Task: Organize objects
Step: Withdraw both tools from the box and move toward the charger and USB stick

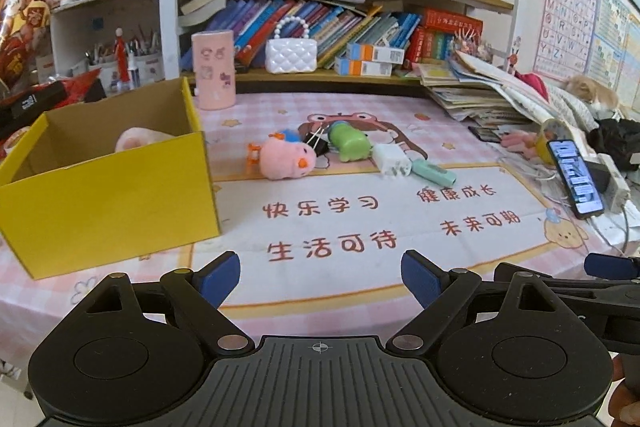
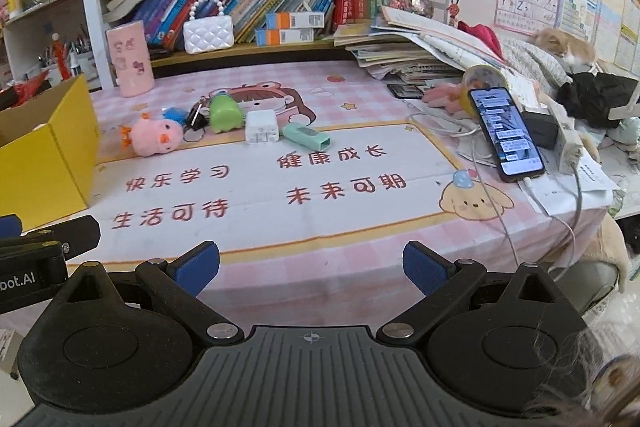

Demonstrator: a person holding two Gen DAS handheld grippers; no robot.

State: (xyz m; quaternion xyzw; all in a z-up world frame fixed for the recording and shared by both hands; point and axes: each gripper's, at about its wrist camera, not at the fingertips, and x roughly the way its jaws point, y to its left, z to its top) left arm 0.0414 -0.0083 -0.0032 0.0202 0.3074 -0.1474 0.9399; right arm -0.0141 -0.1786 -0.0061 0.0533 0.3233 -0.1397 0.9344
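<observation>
Desk mat (image 1: 360, 195): yellow box (image 1: 108, 195) half-hides something pink, perhaps plush.

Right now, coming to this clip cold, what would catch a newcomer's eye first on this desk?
The open yellow cardboard box at the left edge of the pink cartoon-printed desk mat, with something pale pink already inside. Next, the small cluster beside it at mid-mat: a pink plush chick, a green plastic frog-shaped toy and a white plug-in charger. At the right, a lit smartphone leans propped up.

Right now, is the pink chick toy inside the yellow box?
No, the chick lies on the mat outside the box, beside a black clip.
</observation>
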